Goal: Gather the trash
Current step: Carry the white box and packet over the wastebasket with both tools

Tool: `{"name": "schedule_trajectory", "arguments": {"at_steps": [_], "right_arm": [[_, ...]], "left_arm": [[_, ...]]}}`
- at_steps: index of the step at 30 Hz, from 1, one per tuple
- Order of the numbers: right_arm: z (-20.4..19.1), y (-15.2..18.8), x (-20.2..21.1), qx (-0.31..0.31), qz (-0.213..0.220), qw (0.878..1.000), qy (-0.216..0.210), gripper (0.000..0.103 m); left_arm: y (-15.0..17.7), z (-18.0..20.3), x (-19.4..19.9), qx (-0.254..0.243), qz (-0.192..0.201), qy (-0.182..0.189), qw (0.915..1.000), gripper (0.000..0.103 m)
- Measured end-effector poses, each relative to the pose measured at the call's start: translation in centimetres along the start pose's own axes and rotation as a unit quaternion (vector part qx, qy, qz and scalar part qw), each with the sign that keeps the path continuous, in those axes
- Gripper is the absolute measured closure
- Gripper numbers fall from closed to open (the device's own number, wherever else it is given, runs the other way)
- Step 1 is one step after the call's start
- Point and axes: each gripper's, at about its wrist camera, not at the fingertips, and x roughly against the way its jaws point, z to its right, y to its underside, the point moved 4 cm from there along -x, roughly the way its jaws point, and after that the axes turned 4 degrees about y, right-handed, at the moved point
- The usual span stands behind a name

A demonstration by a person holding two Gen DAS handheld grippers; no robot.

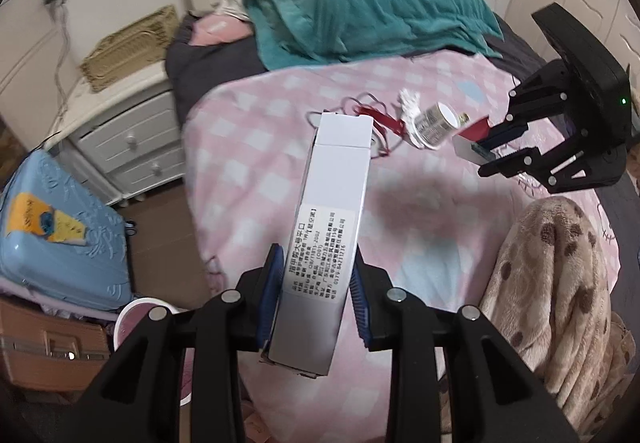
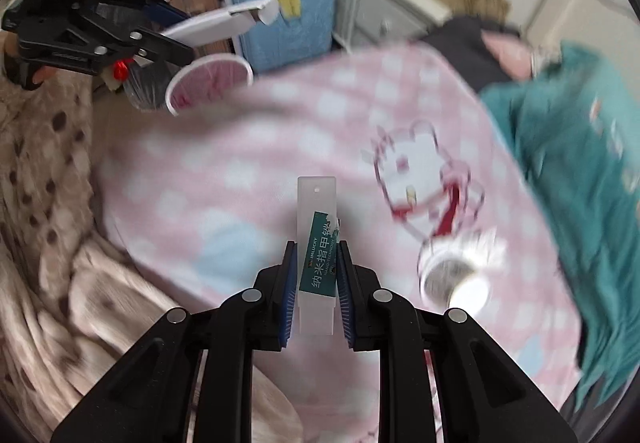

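Note:
My left gripper (image 1: 316, 295) is shut on the lower end of a long white carton (image 1: 332, 203) with a printed label, held up over the pink checked bedspread (image 1: 248, 147). My right gripper (image 2: 317, 291) is shut on a translucent plastic packet (image 2: 318, 263) with a teal label. In the left wrist view the right gripper (image 1: 482, 158) hangs at the right with the packet (image 1: 468, 149). A small silvery can (image 1: 434, 123), white tissue (image 1: 408, 103) and red string (image 1: 372, 115) lie on the bed. A pink-lined bin (image 2: 210, 81) stands beside the bed, under the left gripper (image 2: 188, 37).
A white nightstand (image 1: 120, 131) and a blue suitcase (image 1: 52, 219) stand left of the bed. A teal towel (image 1: 360, 3) covers the pillows. A spotted beige blanket (image 1: 560, 283) is bunched at the bed's near right. The bin's white rim (image 1: 140, 303) shows by the bed edge.

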Motion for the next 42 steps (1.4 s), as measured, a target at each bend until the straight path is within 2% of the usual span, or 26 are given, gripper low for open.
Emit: {"name": "schedule_trajectory", "arguments": {"at_steps": [4,9,15,21,25,27,33,34,36,37,38,42], "right_arm": [[-3.0,-4.0,0.7,0.013,0.032,0.999,0.003,0.085],[-6.9,-9.6,-0.3,0.029,0.055,0.998,-0.028,0.085],[-12.0,-17.0,-4.3,0.056,0.068,0.994,-0.064,0.085],[-16.7,-23.3,-8.9,0.075,0.068,0.991,-0.088,0.085],[-18.2,-26.3,-11.5,0.06,0.07,0.991,-0.098,0.085],[-18.8,-27.5,-12.9,0.054,0.066,0.992,-0.097,0.085],[-19.7,-29.8,-15.6,0.052,0.061,0.991,-0.103,0.085],[-19.7,-29.9,-15.8,0.053,0.058,0.992,-0.102,0.085],[-19.6,-30.1,-16.4,0.052,0.053,0.992,-0.098,0.085],[-19.5,-30.1,-16.5,0.052,0.051,0.993,-0.098,0.085],[-19.5,-30.2,-16.7,0.051,0.049,0.993,-0.097,0.085],[-19.9,-30.5,-17.8,0.051,0.04,0.993,-0.101,0.085]], "left_arm": [[1.5,-3.5,3.6,0.021,0.023,-0.008,0.9995,0.071],[4.6,-10.0,7.4,0.055,0.043,-0.043,0.9966,0.071],[10.1,-18.2,8.5,0.114,0.043,-0.047,0.9915,0.071],[16.1,-25.4,6.1,0.193,0.025,-0.024,0.9806,0.071],[19.1,-29.1,3.1,0.236,0.014,-0.011,0.9716,0.071],[20.1,-30.6,1.5,0.253,0.01,-0.006,0.9675,0.071],[20.8,-33.8,-2.8,0.263,-0.001,0.002,0.9649,0.069],[20.9,-34.3,-3.5,0.263,-0.004,0.0,0.9648,0.065],[21.4,-35.1,-4.8,0.265,-0.016,-0.017,0.9641,0.023],[21.8,-35.4,-5.2,0.267,-0.018,-0.028,0.963,0.015],[22.1,-35.7,-5.3,0.271,-0.017,-0.039,0.9617,0.011],[23.9,-36.0,-4.0,0.299,-0.022,-0.089,0.95,0.008]]}}
